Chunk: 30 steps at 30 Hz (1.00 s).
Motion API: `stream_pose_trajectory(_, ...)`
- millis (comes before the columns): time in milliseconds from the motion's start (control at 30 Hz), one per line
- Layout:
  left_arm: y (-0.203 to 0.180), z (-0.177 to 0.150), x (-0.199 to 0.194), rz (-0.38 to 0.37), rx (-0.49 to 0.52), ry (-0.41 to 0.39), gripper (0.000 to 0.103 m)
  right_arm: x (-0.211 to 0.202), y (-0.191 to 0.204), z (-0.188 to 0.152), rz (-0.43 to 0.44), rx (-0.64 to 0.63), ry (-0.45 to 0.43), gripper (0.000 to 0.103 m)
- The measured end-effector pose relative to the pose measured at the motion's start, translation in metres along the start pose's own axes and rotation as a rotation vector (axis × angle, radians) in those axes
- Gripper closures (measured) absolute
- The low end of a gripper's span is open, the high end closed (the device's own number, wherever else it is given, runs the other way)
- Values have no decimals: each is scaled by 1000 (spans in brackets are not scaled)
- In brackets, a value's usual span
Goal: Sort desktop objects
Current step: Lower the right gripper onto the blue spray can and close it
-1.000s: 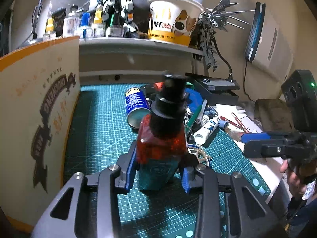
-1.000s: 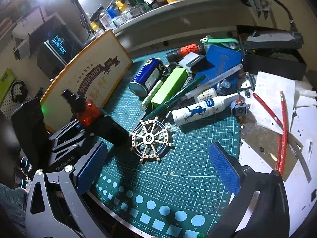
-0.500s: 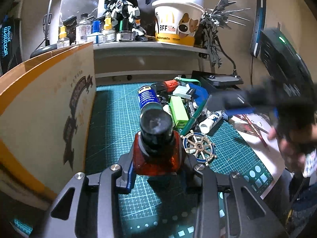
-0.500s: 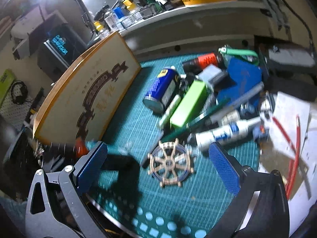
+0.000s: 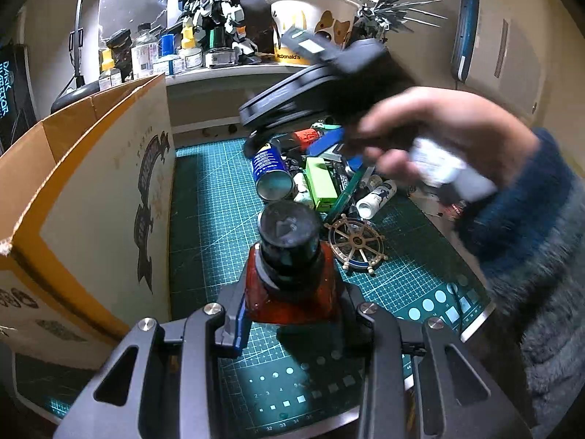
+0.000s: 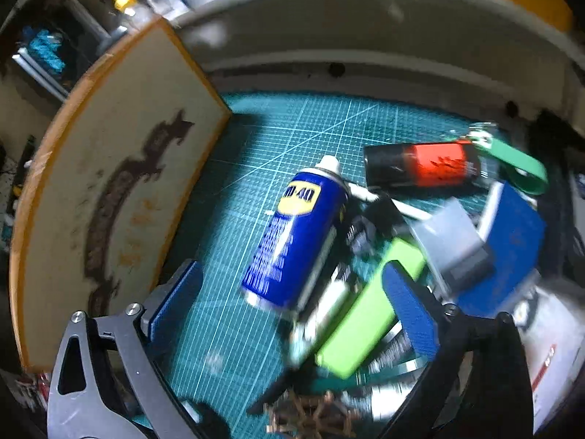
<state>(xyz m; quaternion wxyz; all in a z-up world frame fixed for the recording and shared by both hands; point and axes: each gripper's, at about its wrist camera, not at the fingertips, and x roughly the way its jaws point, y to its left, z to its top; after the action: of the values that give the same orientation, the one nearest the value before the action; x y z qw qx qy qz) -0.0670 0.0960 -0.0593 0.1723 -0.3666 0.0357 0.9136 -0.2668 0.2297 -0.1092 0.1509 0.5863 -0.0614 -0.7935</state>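
Note:
My left gripper is shut on a red bottle with a black cap, held above the green cutting mat beside the open cardboard box. My right gripper is open and empty, its jaws either side of a blue WD-40 can lying on the mat; the can also shows in the left wrist view. A green case lies next to the can. The right gripper's body and the hand holding it cross the left wrist view, blurred.
A pile lies on the mat: a red-and-black can, a blue pad, a white tube and a brass ship's wheel. A shelf with bottles, a model robot and a paper bucket runs along the back.
My right gripper has moved forward and down over the pile, and now straddles the WD-40 can. My left gripper has lifted the red bottle further up and back, beside the box.

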Motion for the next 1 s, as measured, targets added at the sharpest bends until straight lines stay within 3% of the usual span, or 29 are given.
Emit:
stream_pose_trajectory(67, 2, -2, 4, -4, -7, 5, 68, 12, 2, 5, 0, -2, 22, 22)
stream_pose_trajectory(333, 5, -4, 9, -24, -6, -42, 68, 21, 14, 7, -59, -78, 34, 30)
stream_pose_trajectory(500, 9, -9, 15, -48, -28, -59, 68, 22, 21, 2, -31, -118, 94, 41)
stream_pose_trajectory(767, 9, -10, 13, -48, -29, -80, 68, 39, 24, 17, -41, -127, 152, 36)
stream_pose_trajectory(900, 9, -10, 12, -48, -34, -87, 68, 36, 26, 16, -29, -146, 130, 54)
stream_pose_trajectory(1000, 9, -10, 11, -49, -36, -87, 68, 29, 25, 10, 13, -155, 107, 59)
